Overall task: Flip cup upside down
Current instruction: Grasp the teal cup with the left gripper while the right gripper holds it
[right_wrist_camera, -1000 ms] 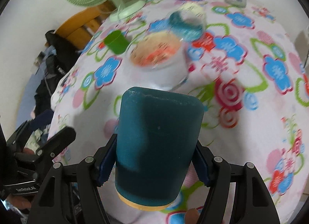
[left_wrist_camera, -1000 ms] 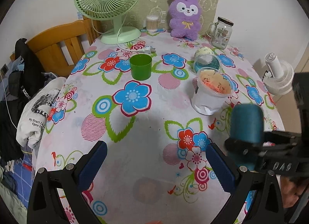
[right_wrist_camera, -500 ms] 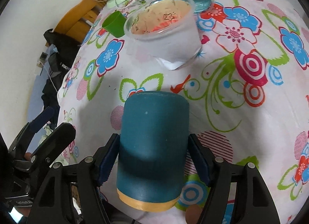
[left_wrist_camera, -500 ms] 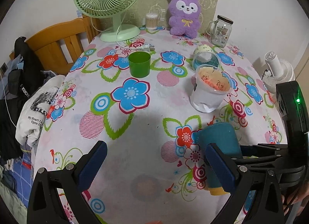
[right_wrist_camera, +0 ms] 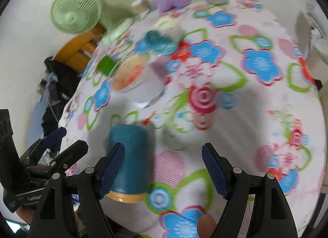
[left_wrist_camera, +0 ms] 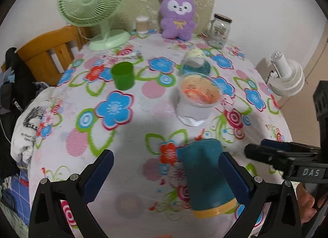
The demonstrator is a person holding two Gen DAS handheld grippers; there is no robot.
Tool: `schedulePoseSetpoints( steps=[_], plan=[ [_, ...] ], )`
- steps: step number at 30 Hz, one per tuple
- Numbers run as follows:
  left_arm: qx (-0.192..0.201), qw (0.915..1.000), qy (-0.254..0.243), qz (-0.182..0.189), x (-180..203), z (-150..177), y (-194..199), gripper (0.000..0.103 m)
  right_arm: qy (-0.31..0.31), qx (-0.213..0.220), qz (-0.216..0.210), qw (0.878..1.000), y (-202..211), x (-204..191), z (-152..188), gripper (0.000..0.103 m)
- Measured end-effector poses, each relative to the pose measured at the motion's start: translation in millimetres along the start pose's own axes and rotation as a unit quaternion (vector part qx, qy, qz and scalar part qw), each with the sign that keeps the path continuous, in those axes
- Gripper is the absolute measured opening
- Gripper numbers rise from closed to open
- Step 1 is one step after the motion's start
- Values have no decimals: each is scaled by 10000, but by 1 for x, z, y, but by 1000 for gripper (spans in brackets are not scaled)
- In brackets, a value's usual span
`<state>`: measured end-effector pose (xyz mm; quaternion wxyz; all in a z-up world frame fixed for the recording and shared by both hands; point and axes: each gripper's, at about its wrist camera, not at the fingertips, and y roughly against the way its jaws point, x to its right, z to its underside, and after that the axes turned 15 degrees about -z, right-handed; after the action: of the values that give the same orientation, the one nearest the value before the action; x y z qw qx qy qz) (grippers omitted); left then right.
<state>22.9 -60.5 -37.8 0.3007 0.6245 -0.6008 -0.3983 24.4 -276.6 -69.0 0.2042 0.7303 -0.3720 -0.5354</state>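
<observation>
The teal cup (left_wrist_camera: pixel 207 176) with a yellow rim stands upside down on the flowered tablecloth (left_wrist_camera: pixel 131 135), rim on the cloth, near the front edge. It also shows in the right wrist view (right_wrist_camera: pixel 129 160), just behind my right gripper's left finger. My right gripper (right_wrist_camera: pixel 164 168) is open and empty, the cup outside its jaws to the left. My left gripper (left_wrist_camera: pixel 166 174) is open and empty, low over the cloth, with the cup just inside its right finger (left_wrist_camera: pixel 235 176). The right gripper's tips (left_wrist_camera: pixel 266 152) show at right in the left wrist view.
A clear plastic cup with orange contents (left_wrist_camera: pixel 196 100), a glass lying on its side (left_wrist_camera: pixel 194 65) and a green cup (left_wrist_camera: pixel 123 76) stand mid-table. A green fan (left_wrist_camera: pixel 92 8), purple plush (left_wrist_camera: pixel 178 20) and jar (left_wrist_camera: pixel 220 31) line the back. A wooden chair (left_wrist_camera: pixel 47 53) is at left.
My right gripper set the teal cup down rim-first on the cloth, opened and drew off to the right. The left gripper stayed open in about the same place.
</observation>
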Motion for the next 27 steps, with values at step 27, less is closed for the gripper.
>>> schedulePoseSetpoints(
  steps=[27],
  plan=[
    [-918,9954,-274,-83,62,-8,-61,88,-558,254,-293,9977,19,64,16,80]
  ],
)
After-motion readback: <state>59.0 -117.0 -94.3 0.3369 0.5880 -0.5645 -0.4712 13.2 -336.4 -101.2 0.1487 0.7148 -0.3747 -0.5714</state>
